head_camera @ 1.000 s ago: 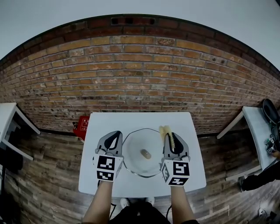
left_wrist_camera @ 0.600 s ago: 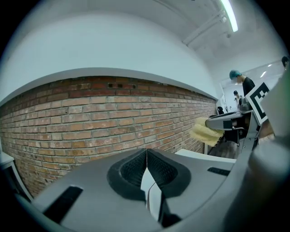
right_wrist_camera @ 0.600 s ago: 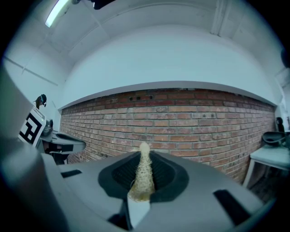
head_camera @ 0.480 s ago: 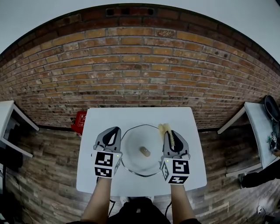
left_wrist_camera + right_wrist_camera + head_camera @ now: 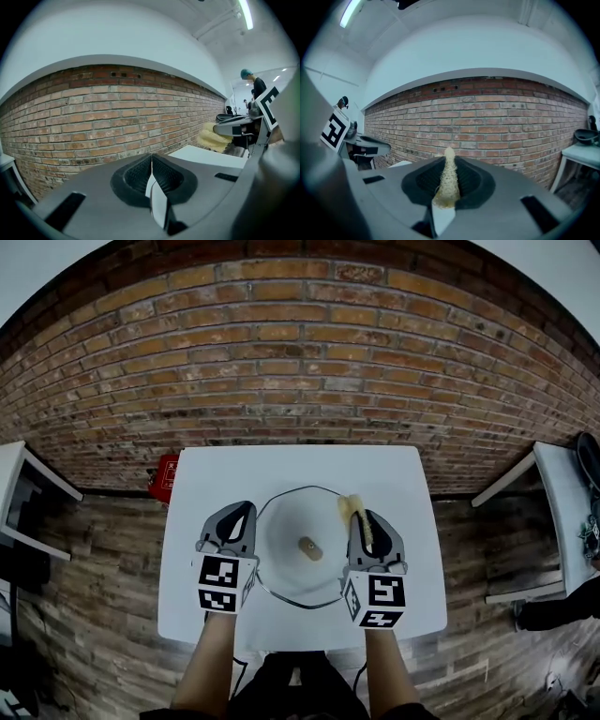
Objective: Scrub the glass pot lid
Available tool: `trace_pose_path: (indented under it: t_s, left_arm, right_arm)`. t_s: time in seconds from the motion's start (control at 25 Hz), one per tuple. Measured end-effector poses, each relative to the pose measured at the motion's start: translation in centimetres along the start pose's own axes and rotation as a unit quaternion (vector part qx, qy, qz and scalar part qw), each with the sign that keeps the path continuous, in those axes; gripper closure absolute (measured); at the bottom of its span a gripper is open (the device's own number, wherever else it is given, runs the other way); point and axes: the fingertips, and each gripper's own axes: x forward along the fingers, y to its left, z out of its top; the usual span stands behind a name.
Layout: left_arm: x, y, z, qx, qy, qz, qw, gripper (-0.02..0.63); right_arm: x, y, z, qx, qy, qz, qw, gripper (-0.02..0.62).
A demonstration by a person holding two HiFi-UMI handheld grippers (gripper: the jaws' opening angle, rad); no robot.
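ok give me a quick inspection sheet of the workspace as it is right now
surface: white table, bare apart from the job's things
job's things: glass pot lid lies flat mid-table, knob up; yellow scrubber is in the right claw
clutter: nothing seen on the table
grippers: left claw shut and empty, beside the lid's left rim; right claw shut on the yellow scrubber, over the lid's right edge; contact with the lid cannot be told
cables: nothing seen on the table
surroundings: brick wall behind, wooden floor, red thing on the floor by the table's far left corner, side tables at the left and the right
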Motion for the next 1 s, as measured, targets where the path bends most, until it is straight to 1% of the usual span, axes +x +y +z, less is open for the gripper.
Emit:
trace_pose_path:
  t_s: [0.24,0.52,0.76,1.0]
  left_arm:
    - [1.1,0.0,-2.9,-0.007,0.024,-0.001,0.9997,0.594]
    - [0.7,-0.4,-7.3,-0.024,0.064,0.004,0.9976,0.594]
    - [0.1,0.1,-10.0,-0.036,0.084,0.009,0.9957,0.594]
    - [-0.1,0.1,-11.9,-0.055,0.1,0.007,0.9935,0.594]
  right_arm:
    - [1.1,0.3,-2.7,0.006,0.022,0.007,1.0,0.537]
    - [0.8,1.0,-6.5,0.013,0.059,0.015,0.998,0.537]
    - [0.7,1.6,-8.5,0.017,0.073,0.02,0.997,0.537]
    - [0.7,2.3,-9.4,0.013,0.078,0.022,0.997,0.537]
